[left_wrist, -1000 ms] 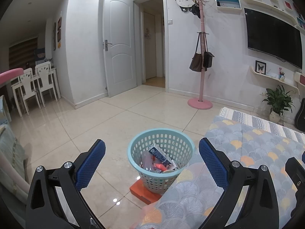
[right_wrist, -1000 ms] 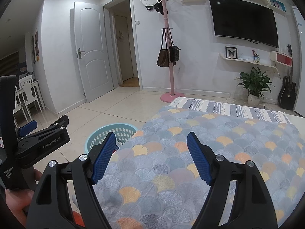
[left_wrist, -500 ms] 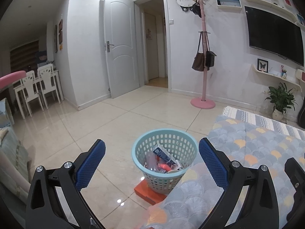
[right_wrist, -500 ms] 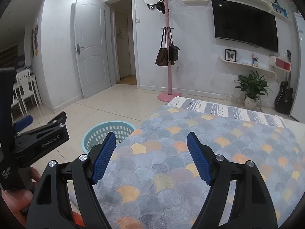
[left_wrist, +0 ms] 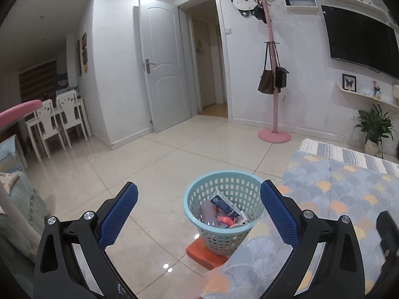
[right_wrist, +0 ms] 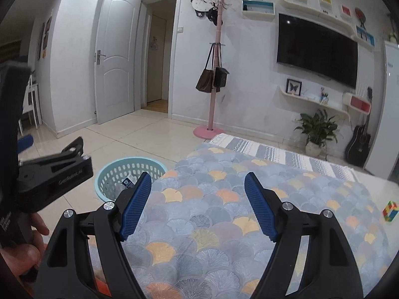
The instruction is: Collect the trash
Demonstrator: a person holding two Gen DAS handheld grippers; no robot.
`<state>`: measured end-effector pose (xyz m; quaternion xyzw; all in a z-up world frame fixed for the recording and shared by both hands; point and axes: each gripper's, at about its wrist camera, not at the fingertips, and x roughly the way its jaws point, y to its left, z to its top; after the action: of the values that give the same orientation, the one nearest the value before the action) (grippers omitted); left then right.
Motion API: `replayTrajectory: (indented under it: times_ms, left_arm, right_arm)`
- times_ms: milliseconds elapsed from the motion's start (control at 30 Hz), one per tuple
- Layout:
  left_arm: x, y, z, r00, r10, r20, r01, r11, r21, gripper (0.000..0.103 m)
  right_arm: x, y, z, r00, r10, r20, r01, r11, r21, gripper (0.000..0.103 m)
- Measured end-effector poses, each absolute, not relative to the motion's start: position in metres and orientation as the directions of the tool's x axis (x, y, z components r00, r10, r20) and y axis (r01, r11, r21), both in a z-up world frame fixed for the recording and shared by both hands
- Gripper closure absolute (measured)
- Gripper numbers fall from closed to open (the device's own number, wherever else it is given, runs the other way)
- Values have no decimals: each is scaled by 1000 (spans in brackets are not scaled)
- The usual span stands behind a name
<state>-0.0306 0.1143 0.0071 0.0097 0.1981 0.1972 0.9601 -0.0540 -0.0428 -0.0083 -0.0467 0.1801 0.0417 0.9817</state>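
Trash already in basket (left_wrist: pixel 224 206) off counter (right_wrist: pixel 224 224) left edge. Both claws, left claw (left_wrist: pixel 199 214) and right claw (right_wrist: pixel 198 205), wide, empty. Cube (right_wrist: pixel 389 210) remaining near right edge.

Both wrist views look slightly downward across the room, sharing the basket (left_wrist: pixel 225 209) (right_wrist: pixel 129 175), perhaps nearer on the left.

The basket (left_wrist: pixel 224 208) is set on the floor (left_wrist: pixel 149 169), touching the table (left_wrist: pixel 344 199) edge at its 3 o'clock. Trash (left_wrist: pixel 225 211) is held inside. A coat rack (left_wrist: pixel 273 74) is placed at 12 o'clock, well behind.
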Motion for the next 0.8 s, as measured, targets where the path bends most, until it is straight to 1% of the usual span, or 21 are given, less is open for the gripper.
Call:
replayTrajectory:
  times_ms: [100,167,800]
  left_arm:
    - [-34,115,9,849,378,-368,-373,924,90,8]
    - [-36,117,10,851,378,-365,-374,924,85,8]
    - [-40,123,14,864,342,-368,-350,936,50,7]
  right_arm:
    - [-59,-41,-5,938,67,-341,-102,991,-84,29]
    - [-62,-42,-1,942,72,-328,-101,992,-74,25]
    - [-64,-49,16,944,94,-318,-104,994,-16,24]
